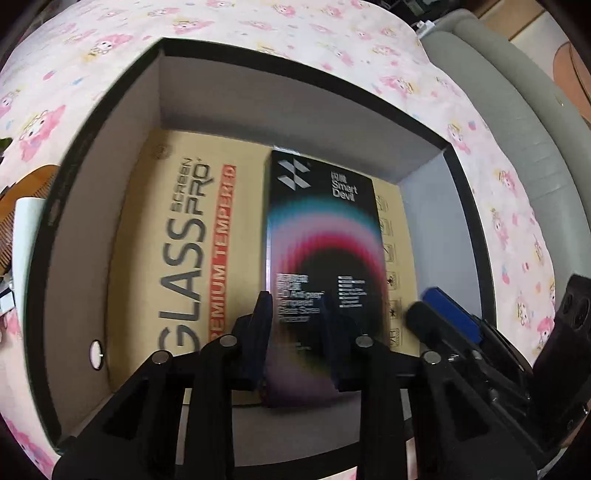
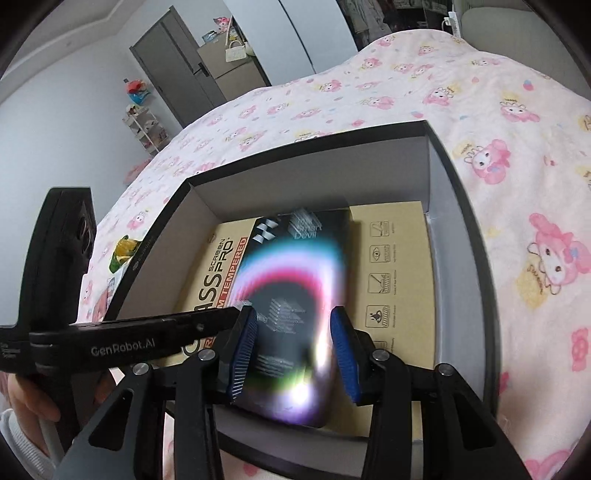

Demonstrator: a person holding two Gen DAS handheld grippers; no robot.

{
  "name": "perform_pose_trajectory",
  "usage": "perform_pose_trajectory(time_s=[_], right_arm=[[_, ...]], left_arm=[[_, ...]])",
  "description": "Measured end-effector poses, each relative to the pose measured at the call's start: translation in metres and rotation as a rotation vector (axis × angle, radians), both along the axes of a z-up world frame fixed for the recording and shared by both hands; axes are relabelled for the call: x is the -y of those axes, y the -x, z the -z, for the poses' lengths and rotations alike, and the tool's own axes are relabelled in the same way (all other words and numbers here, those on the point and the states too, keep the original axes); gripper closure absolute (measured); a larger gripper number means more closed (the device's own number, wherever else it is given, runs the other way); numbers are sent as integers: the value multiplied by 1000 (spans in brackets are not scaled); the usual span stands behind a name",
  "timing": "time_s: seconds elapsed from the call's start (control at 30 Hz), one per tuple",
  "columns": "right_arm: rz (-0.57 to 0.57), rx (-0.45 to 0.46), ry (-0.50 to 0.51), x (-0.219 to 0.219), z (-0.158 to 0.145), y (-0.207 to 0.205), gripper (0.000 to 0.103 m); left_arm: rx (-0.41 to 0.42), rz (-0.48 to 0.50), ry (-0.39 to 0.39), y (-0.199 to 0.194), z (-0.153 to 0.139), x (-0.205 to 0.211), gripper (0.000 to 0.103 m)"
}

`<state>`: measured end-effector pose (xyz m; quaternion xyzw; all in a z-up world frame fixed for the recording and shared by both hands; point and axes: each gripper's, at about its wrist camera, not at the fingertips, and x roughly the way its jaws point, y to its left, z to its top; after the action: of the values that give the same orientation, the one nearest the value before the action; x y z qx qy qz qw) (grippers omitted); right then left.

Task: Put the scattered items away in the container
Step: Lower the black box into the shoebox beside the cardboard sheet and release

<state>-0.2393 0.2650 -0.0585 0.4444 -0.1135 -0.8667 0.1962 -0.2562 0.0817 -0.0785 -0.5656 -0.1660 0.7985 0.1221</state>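
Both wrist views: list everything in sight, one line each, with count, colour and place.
container: one, black rim, grey inside, on the blanket
tan box: one, tan with black and red lettering, flat on the container's floor
black box: one, black with a rainbow arc, over the tan box
blanket: one, pale pink with cartoon print, under the container
padded furniture: one, grey, beyond the blanket
door: one, grey, far wall
yellow-green item: one, outside the container; too small to identify
left claw: one, black, fingers astride the black box's near end; grip unclear
right claw: one, blue pads, astride the black box; grip unclear
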Motion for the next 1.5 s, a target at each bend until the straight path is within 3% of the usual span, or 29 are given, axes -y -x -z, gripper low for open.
perform_pose_trajectory(time_s=[0.23,0.4,0.53,0.67,0.9,1.03,1.27,1.5], right_arm=[[30,-33,31,-17,-13,-5,65],[-19,-24,-1,-7,-9,-4,65],[-9,-16,-50,-2,-7,-3,65],[-1,30,-83,1,3,4,65],[6,39,-83,-1,2,0,65],[13,29,-72,-5,-2,-2,66],[22,29,-97,-5,0,-3,66],[50,37,-176,-3,4,-6,66]], left_arm=[[21,13,5,3,6,2,76],[25,-140,93,13,8,13,76],[100,-139,266,22,18,8,76],[156,-31,376,29,24,-13,76],[187,119,289,30,28,-41,78],[216,158,127,28,34,-42,81],[185,52,124,29,40,-26,80],[210,137,114,34,50,-43,84]])
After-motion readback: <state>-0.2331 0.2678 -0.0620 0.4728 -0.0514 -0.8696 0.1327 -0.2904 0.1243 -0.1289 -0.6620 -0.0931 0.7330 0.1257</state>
